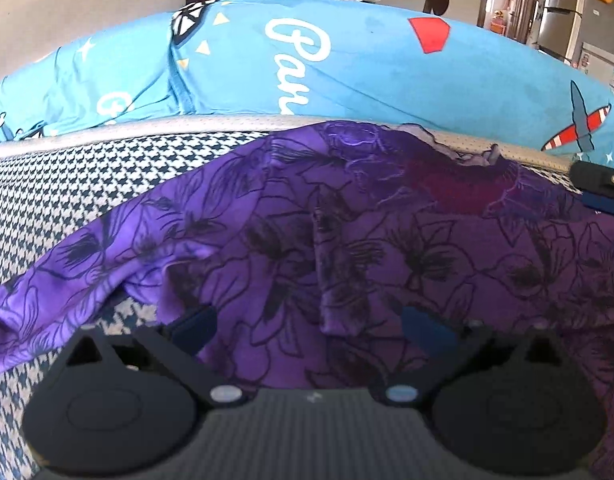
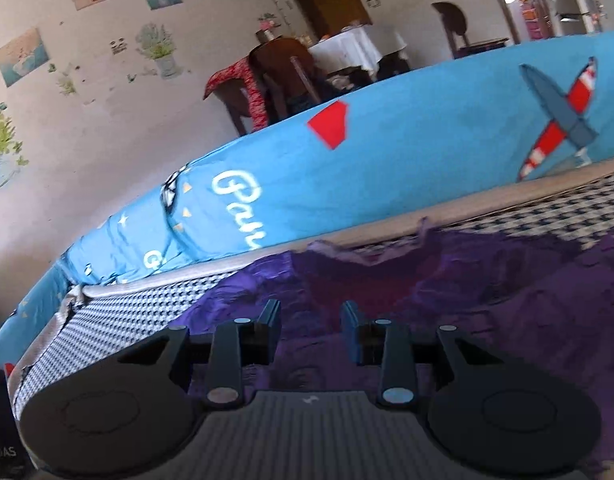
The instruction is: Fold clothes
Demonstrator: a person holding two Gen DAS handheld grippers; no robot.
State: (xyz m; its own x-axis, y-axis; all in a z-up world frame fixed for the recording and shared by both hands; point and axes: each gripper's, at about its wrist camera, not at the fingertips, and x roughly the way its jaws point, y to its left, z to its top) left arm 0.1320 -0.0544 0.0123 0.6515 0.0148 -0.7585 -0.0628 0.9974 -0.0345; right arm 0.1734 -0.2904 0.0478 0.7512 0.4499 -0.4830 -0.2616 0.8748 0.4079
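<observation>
Left wrist view: purple floral-print thin fabric garment [image 1: 347, 240] lies spread and rumpled on the black-and-white houndstooth cushion surface [image 1: 67, 200]; one flap is turned over near the camera.
Left gripper [image 1: 311, 328]: fingers stand wide apart with purple cloth bunched between and over them; cannot tell whether the pads press on it.
Right gripper [image 2: 309, 320]: jaws partly parted with a clear gap, nothing pinched; it hangs just above the purple cloth. Its black tip also shows at the right edge of the left view.
Progress: early by my read. No neat rectangle yet, wrinkles all over, far hem ragged; at most one fold has begun, and most folding and smoothing is left.
Garment edges: far hem [image 1: 447, 144] touches the grey piped seam of the cushion [image 1: 147, 132]; left edge [image 1: 11, 320] droops near the camera; right side runs out of frame.
Open room: bare houndstooth to the left of the garment, good for laying a fold.
Limit: sky-blue cartoon-print bolster cushion [image 1: 347, 68] rises just behind the seam, so little room to push farther away.
Background: chairs and a white-clothed table sit well apart, no concern.
</observation>
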